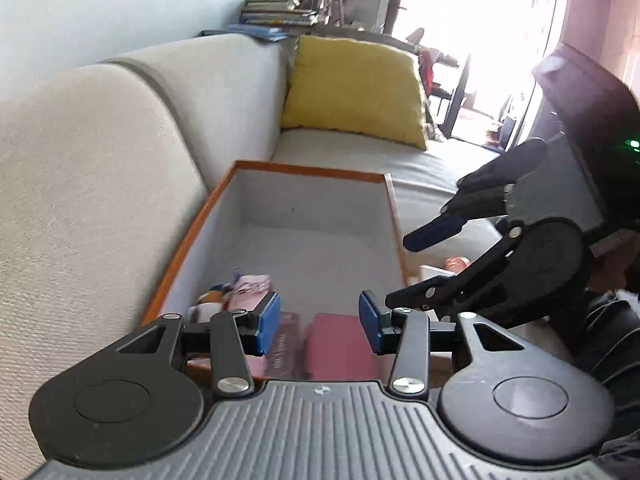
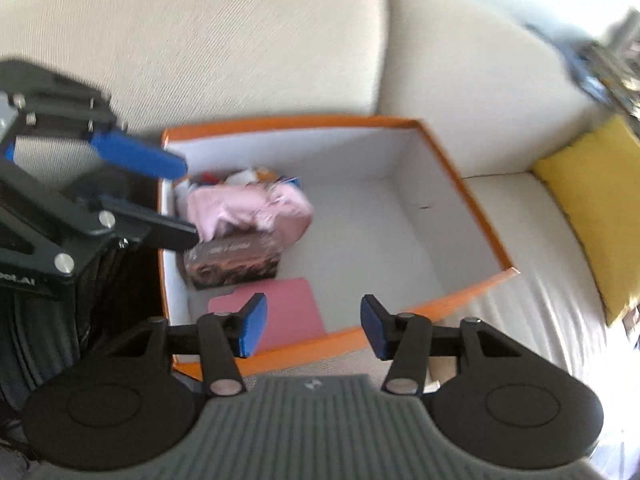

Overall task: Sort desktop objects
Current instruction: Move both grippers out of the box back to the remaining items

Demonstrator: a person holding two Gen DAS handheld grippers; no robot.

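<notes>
An orange-rimmed box with white inner walls sits on a pale sofa. At its near-left end lie a crumpled pink cloth, a dark printed carton and a flat pink folder. My right gripper hovers above the box's near rim, open, with nothing between its blue pads. My left gripper reaches over the box's left end, above the cloth. In the left wrist view my left gripper is open and empty over the pink folder and cloth, and the right gripper hangs beside the box's rim.
The sofa's backrest rises right behind the box. A yellow cushion leans at the far end of the seat, and books are stacked behind the sofa. The box's far half holds nothing.
</notes>
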